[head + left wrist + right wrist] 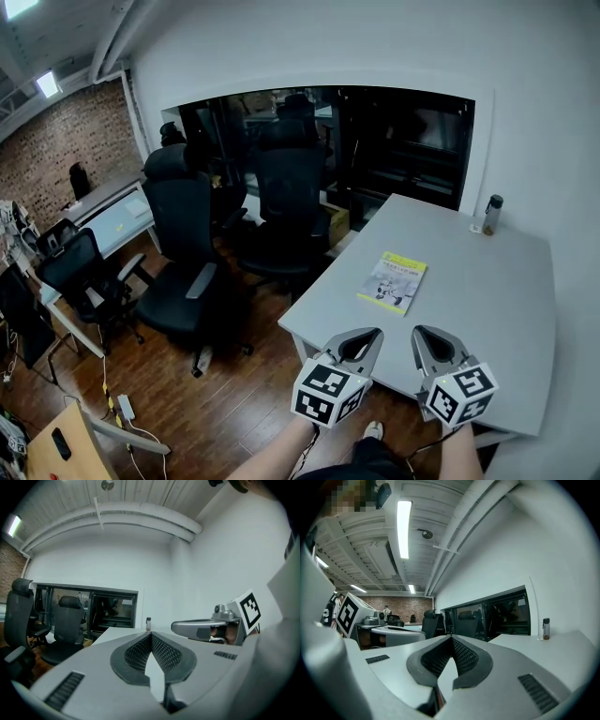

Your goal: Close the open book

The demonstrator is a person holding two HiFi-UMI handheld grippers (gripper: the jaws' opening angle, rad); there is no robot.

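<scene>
A thin book (392,281) with a yellow-green cover lies flat and closed, cover up, near the middle of the grey table (487,309). Both grippers hover side by side over the table's near edge, well short of the book. My left gripper (375,334) points toward it with its jaws meeting at the tips and nothing between them; in the left gripper view its fingertips (150,634) touch. My right gripper (418,332) stands just to the right, also shut and empty, its jaws closed (451,638) in the right gripper view. The book is hidden in both gripper views.
A small dark-capped bottle (491,215) stands at the table's far right corner by the wall. Black office chairs (187,253) stand on the wooden floor left of the table, before a dark window (394,141). More desks lie at the far left.
</scene>
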